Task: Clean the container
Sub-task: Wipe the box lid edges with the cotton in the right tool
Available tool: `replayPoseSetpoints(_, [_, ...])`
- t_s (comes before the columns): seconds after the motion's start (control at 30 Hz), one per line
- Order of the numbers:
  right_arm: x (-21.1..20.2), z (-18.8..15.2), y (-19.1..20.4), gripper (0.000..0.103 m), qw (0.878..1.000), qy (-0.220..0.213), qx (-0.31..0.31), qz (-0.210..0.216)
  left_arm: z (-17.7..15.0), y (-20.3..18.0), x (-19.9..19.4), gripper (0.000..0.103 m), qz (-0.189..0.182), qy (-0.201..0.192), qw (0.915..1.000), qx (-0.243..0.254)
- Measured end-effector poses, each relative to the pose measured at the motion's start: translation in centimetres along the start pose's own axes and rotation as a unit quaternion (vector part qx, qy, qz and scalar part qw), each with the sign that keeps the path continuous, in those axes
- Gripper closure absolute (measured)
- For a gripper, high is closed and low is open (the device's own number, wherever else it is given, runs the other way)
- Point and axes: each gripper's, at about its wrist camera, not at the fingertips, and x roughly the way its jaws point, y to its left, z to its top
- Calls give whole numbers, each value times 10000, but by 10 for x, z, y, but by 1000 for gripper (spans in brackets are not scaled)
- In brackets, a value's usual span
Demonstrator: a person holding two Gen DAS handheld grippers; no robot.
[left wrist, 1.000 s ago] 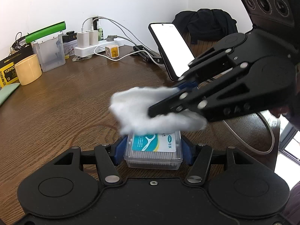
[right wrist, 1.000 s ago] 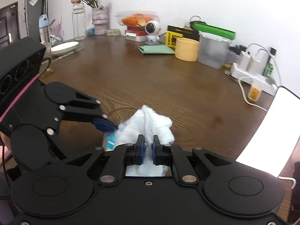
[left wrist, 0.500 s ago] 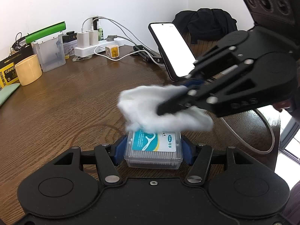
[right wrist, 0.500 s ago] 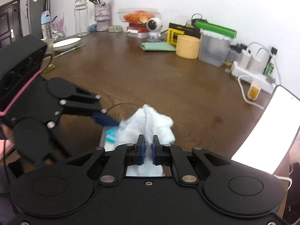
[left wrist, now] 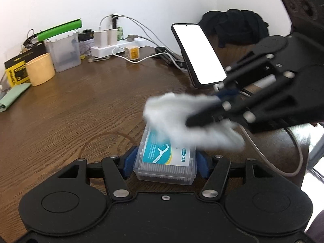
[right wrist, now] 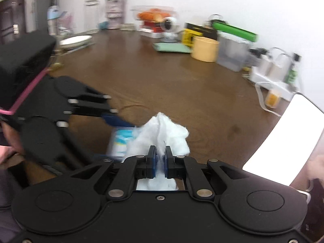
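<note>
Rightward across the frame the wad [left wrist: 188, 121] had been swept, pinched by the right gripper [right wrist: 160, 158]; the floss box [left wrist: 166, 160], clamped by the left gripper [left wrist: 165, 162], might be knocked askew by wiping pressure.

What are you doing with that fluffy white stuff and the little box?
A person is cleaning a small clear floss pick box. The left gripper clamps the box by its sides above the brown table. The right gripper pinches a white cotton wad and presses it on the far end of the box's lid. The right view is blurry, so that gripper is probably wiping right now.
</note>
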Motion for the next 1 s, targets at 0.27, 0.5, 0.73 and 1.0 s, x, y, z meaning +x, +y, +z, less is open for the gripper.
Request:
replayPoseSetpoints(0.27, [16, 6, 0, 95, 9995, -241, 48, -178, -2, -4, -3, 44, 207, -29, 9996, -198])
replayPoseSetpoints(0.5, [6, 0, 0, 95, 9993, -204, 207, 244, -2, -7, -4, 43, 276, -53, 9993, -244])
replayPoseSetpoints(0.73, [16, 6, -5, 95, 9988, -237, 5, -438, 1, -4, -2, 43, 263, -59, 9993, -258])
replayPoseSetpoints(1.0, [11, 1, 3, 95, 9997, -255, -14, 41, 3, -3, 1, 41, 289, -46, 9992, -259])
